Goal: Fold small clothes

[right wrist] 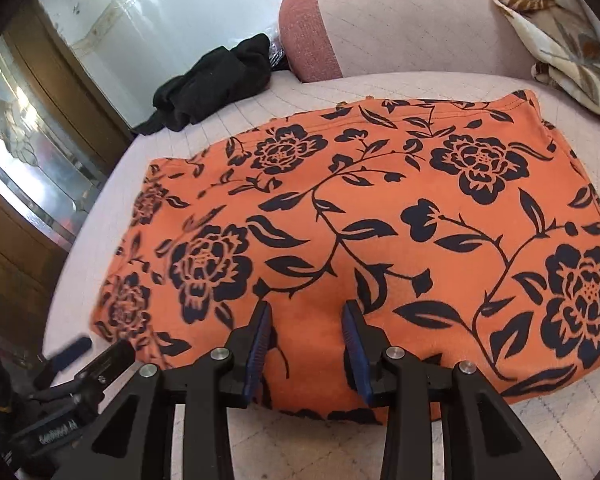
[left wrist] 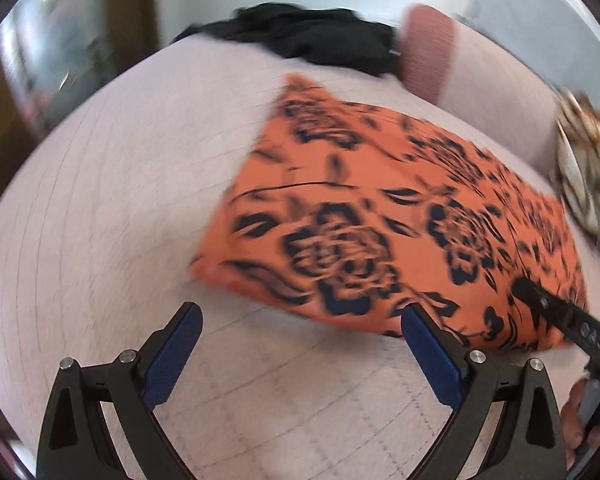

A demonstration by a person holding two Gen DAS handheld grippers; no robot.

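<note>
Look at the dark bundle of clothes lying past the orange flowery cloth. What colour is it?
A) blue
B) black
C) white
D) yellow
B: the crumpled bundle at the far edge of the quilted surface, beyond the orange cloth, is plain black in both wrist views.

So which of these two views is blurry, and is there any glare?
Left wrist view: motion-smeared, the orange floral garment streaked, the black clothing soft. Right wrist view: mostly sharp, only the left gripper at lower left blurred; bright glare on the wall. Both bend with fisheye distortion.
</note>
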